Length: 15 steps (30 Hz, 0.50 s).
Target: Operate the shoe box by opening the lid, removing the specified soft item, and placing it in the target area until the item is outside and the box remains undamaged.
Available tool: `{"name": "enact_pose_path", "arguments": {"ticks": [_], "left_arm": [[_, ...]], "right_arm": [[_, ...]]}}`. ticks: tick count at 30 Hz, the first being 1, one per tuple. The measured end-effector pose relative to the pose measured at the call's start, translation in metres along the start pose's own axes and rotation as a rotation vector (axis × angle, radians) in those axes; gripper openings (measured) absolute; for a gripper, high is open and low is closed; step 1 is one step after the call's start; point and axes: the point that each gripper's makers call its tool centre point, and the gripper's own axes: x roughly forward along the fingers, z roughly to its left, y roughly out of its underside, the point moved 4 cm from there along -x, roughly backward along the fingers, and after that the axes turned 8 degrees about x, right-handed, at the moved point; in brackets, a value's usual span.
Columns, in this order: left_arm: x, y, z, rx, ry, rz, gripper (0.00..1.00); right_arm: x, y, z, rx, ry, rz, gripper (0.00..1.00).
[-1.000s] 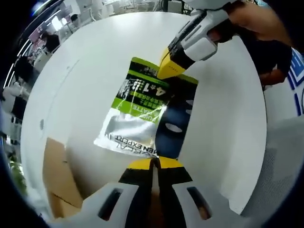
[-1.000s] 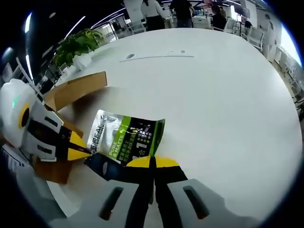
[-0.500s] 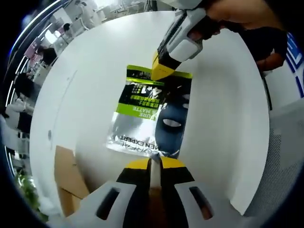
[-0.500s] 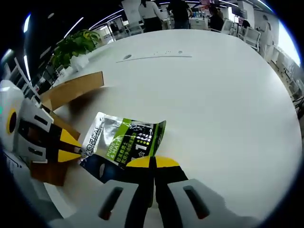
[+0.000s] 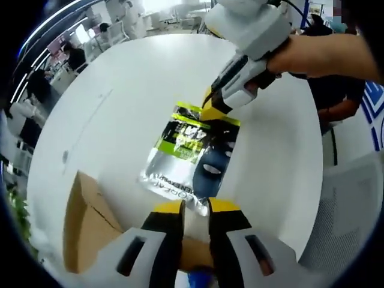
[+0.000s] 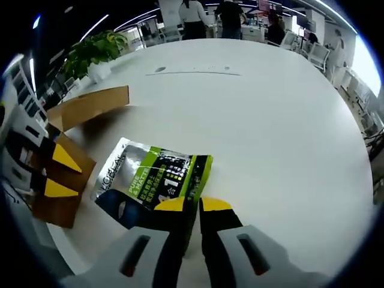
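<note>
Both hand-held grippers have let go of the sachet (image 5: pixel 191 155) since a moment ago: the left hand-held gripper (image 5: pixel 195 207) now has its jaws slightly spread just off its near edge. Across at twelve o'clock, the right hand-held gripper (image 6: pixel 193 205) is parted too. Green-and-silver sachet lies flat on the white bench (image 6: pixel 270 120), with the cardboard shoe box (image 6: pixel 72 162) open just beside it.

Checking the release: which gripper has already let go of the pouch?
The left gripper: its jaws stand apart, clear of the pouch lying on the table. The right gripper's jaws reach the pouch's green end.
</note>
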Motion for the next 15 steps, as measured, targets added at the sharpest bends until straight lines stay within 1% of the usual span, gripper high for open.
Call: {"name": "enact_pose_path", "arguments": {"ticks": [1,4,7,11,15], "left_arm": [[-0.003,-0.001,-0.001,-0.016,0.001,-0.016,0.14],[-0.009,-0.002,-0.002,-0.007,-0.012,-0.035,0.17],[-0.016,-0.002,-0.003,-0.005,-0.025,-0.054,0.20],[-0.026,-0.001,-0.005,-0.042,-0.018,-0.089,0.22],[-0.038,0.004,-0.005,-0.055,-0.027,-0.111,0.24]], "right_arm": [[-0.001,0.000,0.000,-0.002,0.001,-0.001,0.07],[-0.006,-0.001,0.000,-0.018,0.002,-0.008,0.08],[-0.014,-0.004,0.005,-0.026,-0.011,-0.019,0.10],[-0.023,-0.006,0.011,-0.050,-0.024,-0.033,0.12],[-0.033,-0.005,0.014,-0.067,-0.029,-0.042,0.14]]}}
